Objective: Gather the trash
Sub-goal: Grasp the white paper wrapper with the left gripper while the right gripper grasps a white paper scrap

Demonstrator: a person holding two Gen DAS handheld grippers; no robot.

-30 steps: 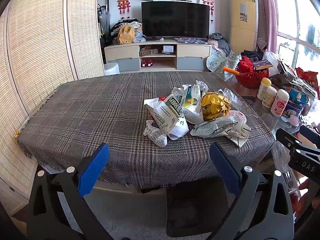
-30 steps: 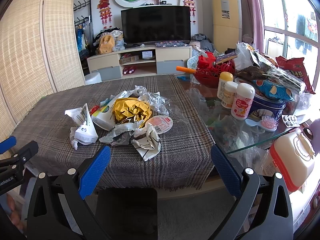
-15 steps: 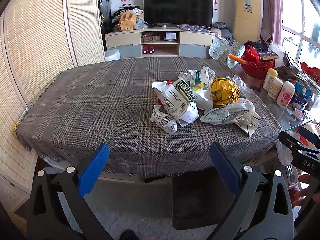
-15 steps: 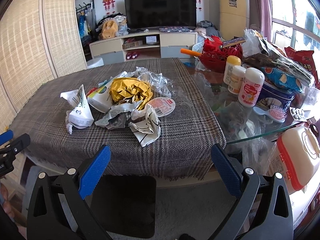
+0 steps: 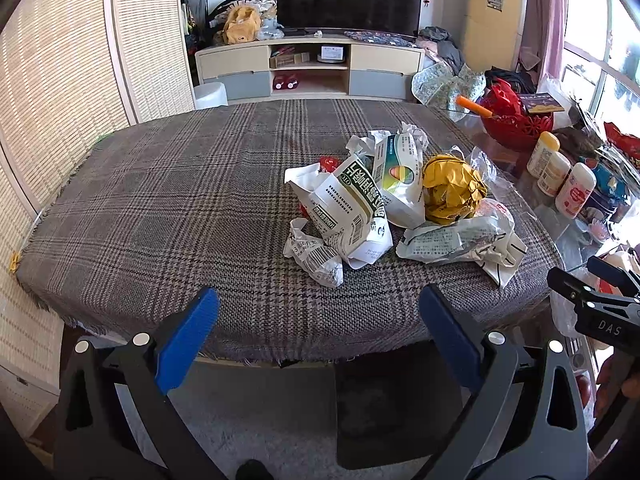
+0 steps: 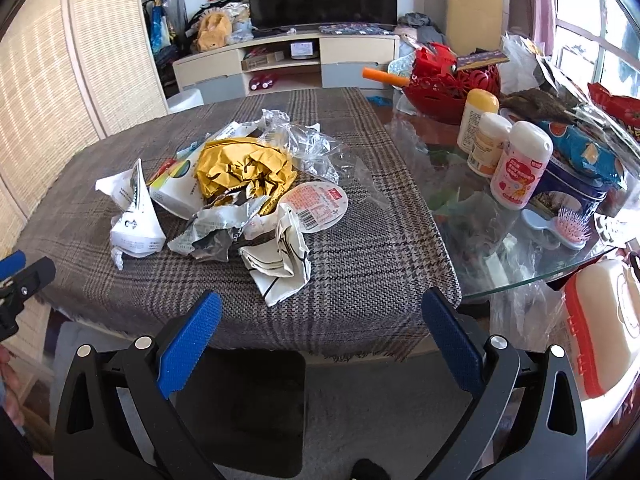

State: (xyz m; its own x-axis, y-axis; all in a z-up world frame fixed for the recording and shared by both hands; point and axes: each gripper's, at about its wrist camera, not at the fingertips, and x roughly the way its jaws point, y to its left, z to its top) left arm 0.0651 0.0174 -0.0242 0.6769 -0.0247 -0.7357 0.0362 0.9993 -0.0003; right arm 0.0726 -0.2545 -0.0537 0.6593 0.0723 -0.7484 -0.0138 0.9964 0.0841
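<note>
A heap of trash lies on the plaid tablecloth (image 5: 160,208): a white printed bag (image 5: 352,208), a crumpled gold foil wrapper (image 5: 452,188) (image 6: 244,168), a small barcode wrapper (image 5: 316,256), a long white wrapper (image 5: 460,240), a round pink lid (image 6: 316,204), clear plastic film (image 6: 308,144) and a folded white wrapper (image 6: 280,260). My left gripper (image 5: 318,328) stands open at the table's near edge, short of the heap. My right gripper (image 6: 318,328) is open too, just in front of the folded wrapper, with nothing between its fingers.
On the glass table part to the right stand white bottles (image 6: 520,164), a red basket (image 6: 452,80), snack packs (image 6: 580,148) and a hairbrush (image 6: 560,228). A dark stool (image 6: 244,400) sits under the table edge. A TV cabinet (image 5: 308,68) is behind.
Both grippers have risen and tilted down towards the table, moving closer to the heap. Both stay open and nothing on the table has moved.
</note>
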